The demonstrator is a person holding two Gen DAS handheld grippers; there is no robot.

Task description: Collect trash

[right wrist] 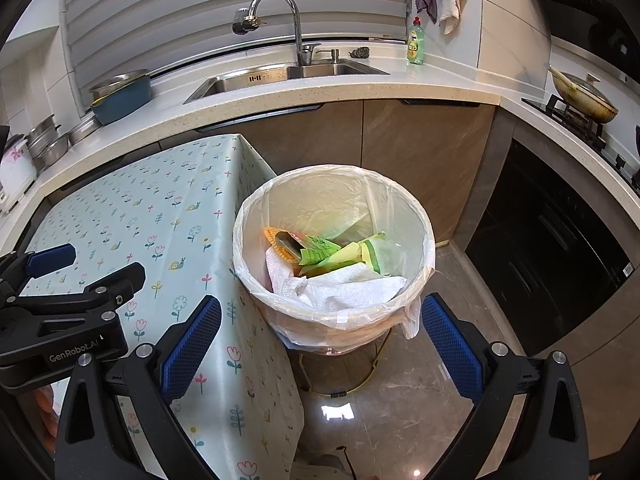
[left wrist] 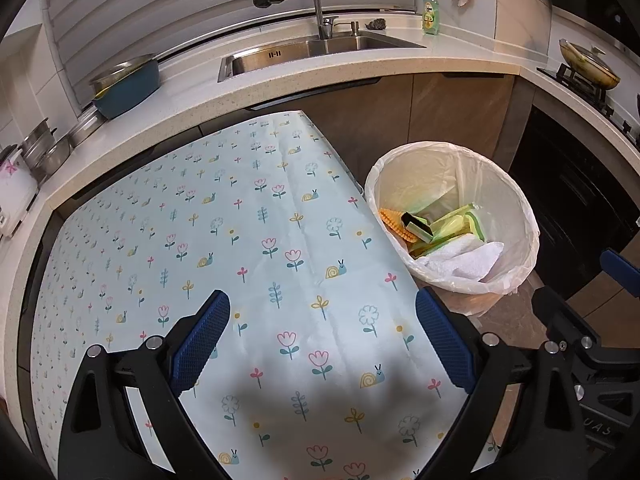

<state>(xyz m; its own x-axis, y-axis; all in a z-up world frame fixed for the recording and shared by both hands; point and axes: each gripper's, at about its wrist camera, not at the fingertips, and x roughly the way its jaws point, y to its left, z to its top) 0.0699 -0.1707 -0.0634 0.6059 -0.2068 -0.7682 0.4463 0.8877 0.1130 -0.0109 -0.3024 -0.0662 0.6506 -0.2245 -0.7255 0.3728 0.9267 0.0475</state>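
Above the bin, the right gripper point(right wrist: 320, 344) hangs released and empty; the left gripper point(left wrist: 322, 340), also spread, hovers over the bare bench point(left wrist: 240, 240). Trash point(right wrist: 332, 268) lies inside the lined bin point(right wrist: 424, 240) — best withdraw clear of the liner.

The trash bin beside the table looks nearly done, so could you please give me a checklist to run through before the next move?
1. Left gripper empty and open: ok.
2. Right gripper empty and open: ok.
3. Floral tablecloth free of trash: ok for the part in view; the near edge is hidden.
4. Trash inside the trash bin, including the white paper towel and green wrappers: ok.
5. Bin liner folded over the rim: ok.
6. Floor tiles free of dropped trash: cannot tell, only partly seen.
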